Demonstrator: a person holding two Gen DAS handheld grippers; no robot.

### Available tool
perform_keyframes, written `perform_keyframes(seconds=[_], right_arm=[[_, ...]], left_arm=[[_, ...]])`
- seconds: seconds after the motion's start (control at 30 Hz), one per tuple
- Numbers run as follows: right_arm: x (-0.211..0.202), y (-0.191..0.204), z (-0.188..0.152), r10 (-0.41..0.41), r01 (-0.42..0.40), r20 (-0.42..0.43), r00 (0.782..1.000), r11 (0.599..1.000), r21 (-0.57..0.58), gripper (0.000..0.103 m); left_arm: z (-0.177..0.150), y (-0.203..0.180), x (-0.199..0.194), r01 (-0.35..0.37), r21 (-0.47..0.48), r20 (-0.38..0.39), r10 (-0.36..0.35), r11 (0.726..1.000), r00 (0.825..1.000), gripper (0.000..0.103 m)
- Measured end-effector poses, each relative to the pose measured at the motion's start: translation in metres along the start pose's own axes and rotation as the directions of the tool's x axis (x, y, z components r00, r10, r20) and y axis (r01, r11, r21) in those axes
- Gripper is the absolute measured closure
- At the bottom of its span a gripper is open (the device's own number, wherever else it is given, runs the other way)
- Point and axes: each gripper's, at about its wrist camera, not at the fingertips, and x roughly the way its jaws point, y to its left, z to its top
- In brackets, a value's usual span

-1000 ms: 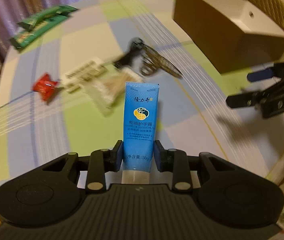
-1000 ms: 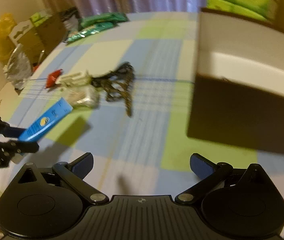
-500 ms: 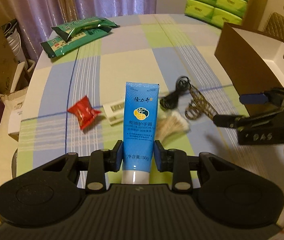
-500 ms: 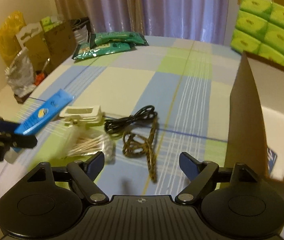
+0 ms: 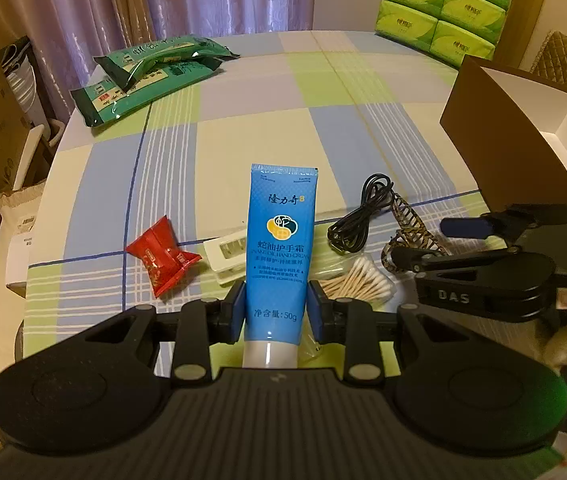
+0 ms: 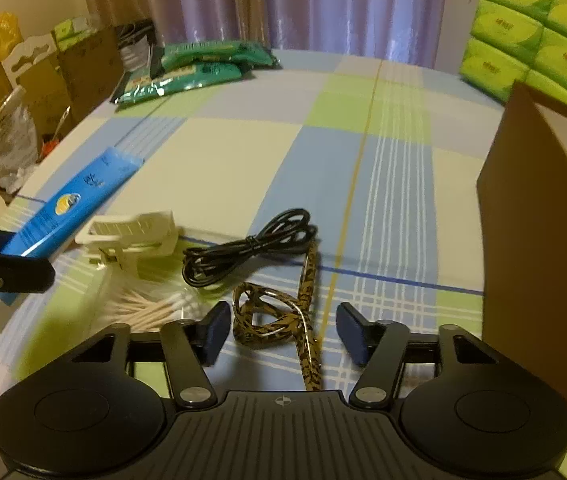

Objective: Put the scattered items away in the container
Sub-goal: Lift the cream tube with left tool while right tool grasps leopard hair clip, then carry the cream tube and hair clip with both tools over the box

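Blue tube, left wrist view: we are clamping the hand-cream tube [image 5: 281, 248] between the fingers of the left gripper [image 5: 276, 312], near its cap end, with the crimped end sticking up above the checked bench [image 5: 251, 136].
Tube risk: we are holding low on a soft tube, so it could be swinging or sliding out on the way to the box [image 5: 523, 132], which is standing well apart at the right.
Clutter below: the red sachet [image 5: 161, 256], white clip [image 5: 229, 254], cotton swabs [image 5: 357, 280] and black cable [image 5: 357, 220] are lying close together under the tube; a drop would be scattering them further.
Right gripper, left wrist view: the right gripper [image 5: 435, 242] is crossing in from the right, close to our tube, so the two tools could be knocking together.
Patterned strap, right wrist view: the leopard-print strap [image 6: 283, 312] is lying on the bench between the fingers of the right gripper [image 6: 283, 336], which are spread apart and gripping nothing.
Strap risk: its loop is lying just beside the cable [image 6: 249, 246], so we judge closing here could be dragging the cable along or pinching only one strand.
Box wall, right wrist view: the brown wall of the box [image 6: 539, 248] is rising high at the right; a trailing strap end could be catching on its rim.
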Motion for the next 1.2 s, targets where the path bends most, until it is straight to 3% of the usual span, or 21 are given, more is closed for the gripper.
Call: perform_keyframes(seconds=[0.07, 0.27, 0.93, 1.1, 1.2], right_arm=[[0.004, -0.002, -0.002, 0.018, -0.017, -0.012, 1.000, 1.000, 0.004, 0.064], [-0.008, 0.001, -0.010, 0.030, -0.030, 0.016, 0.999, 1.000, -0.003, 0.068], [-0.112, -0.024, -0.035, 0.071, -0.076, 0.130, 0.989, 0.996, 0.039, 0.069], [-0.128, -0.040, -0.054, 0.058, -0.062, 0.123, 0.991, 0.998, 0.029, 0.069], [-0.129, -0.055, -0.077, 0.052, -0.054, 0.071, 0.996, 0.998, 0.033, 0.069]], left_arm=[[0.000, 0.000, 0.001, 0.000, -0.001, -0.003, 0.000, 1.000, 1.000, 0.076], [-0.001, -0.002, 0.002, 0.001, 0.001, -0.011, -0.001, 1.000, 1.000, 0.076], [0.008, -0.057, -0.024, 0.061, 0.070, 0.050, -0.064, 0.996, 0.997, 0.076], [0.010, -0.081, -0.031, 0.077, 0.097, 0.065, -0.083, 0.992, 0.994, 0.076], [0.006, -0.092, -0.033, 0.085, 0.102, 0.063, -0.091, 0.991, 0.994, 0.076]])
